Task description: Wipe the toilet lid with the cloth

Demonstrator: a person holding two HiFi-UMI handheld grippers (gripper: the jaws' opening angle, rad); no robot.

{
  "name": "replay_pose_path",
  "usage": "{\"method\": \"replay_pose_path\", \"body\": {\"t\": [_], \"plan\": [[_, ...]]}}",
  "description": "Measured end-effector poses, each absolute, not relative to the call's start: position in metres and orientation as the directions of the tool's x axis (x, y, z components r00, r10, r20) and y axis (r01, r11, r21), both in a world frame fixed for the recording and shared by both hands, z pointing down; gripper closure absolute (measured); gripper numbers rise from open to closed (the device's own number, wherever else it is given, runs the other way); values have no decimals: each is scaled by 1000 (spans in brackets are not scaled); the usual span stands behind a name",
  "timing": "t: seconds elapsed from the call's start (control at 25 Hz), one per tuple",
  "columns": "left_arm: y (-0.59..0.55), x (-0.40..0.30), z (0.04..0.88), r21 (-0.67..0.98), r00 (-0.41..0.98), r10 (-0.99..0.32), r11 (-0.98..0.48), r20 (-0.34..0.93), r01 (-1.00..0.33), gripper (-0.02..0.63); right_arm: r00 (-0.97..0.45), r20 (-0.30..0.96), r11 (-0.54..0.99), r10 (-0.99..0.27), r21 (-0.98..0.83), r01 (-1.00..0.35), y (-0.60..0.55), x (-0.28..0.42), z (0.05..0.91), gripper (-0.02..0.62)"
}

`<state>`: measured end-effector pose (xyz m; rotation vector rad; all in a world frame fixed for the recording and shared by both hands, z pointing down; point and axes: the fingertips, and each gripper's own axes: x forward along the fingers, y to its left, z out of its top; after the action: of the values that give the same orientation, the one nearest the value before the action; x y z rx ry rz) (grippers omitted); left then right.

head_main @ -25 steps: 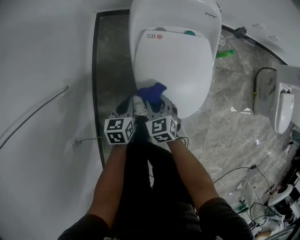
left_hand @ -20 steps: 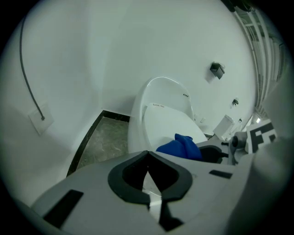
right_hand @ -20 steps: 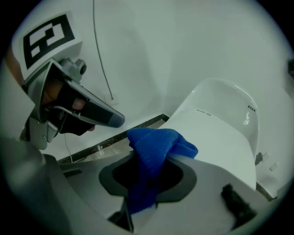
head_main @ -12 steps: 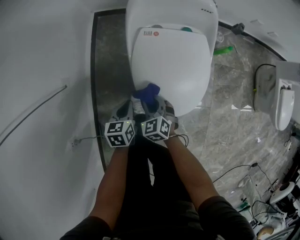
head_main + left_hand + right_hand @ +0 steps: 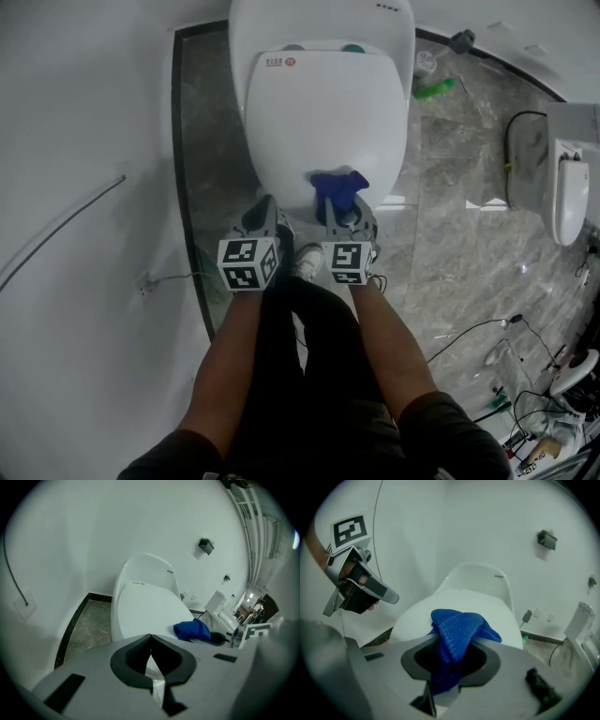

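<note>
The white toilet lid (image 5: 323, 122) is down, and its near rim faces me. My right gripper (image 5: 343, 203) is shut on a blue cloth (image 5: 337, 187), whose bunched end lies on the lid's near right part. In the right gripper view the cloth (image 5: 457, 637) fills the jaws in front of the lid (image 5: 487, 606). My left gripper (image 5: 265, 217) is shut and holds nothing; it hangs just off the lid's near left rim. From the left gripper view the cloth (image 5: 192, 630) shows to the right on the lid (image 5: 147, 611).
The toilet tank (image 5: 323, 23) stands against the white wall. Grey marble floor (image 5: 450, 187) spreads to the right, with a green item (image 5: 433, 89), loose cables (image 5: 469, 333) and a second white fixture (image 5: 567, 187). A dark skirting strip (image 5: 183, 187) runs along the left wall.
The right gripper has carried the blue cloth rightward along the lid's near edge, from the near left to the near right. The two grippers, side by side before, now stand apart.
</note>
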<state>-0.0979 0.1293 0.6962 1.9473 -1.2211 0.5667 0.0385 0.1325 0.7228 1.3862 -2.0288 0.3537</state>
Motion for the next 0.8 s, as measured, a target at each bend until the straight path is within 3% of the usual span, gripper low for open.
{"method": "replay_pose_path", "body": {"t": [0.44,0.64,0.8], "plan": [[148,-71,697,353,470,-541,-313,698,-882,595,-2,650,56,-760,63,-996,160,155,740,494],[148,-67,688,325,479,-543,-359,689,-875,595,19,671,36,-741,67,-997,159,172,733,494],[145,-74,655,277,466,-579,-387,669,-879,595,-59,557,90,-828,28,-996,153,148,659,492]]}}
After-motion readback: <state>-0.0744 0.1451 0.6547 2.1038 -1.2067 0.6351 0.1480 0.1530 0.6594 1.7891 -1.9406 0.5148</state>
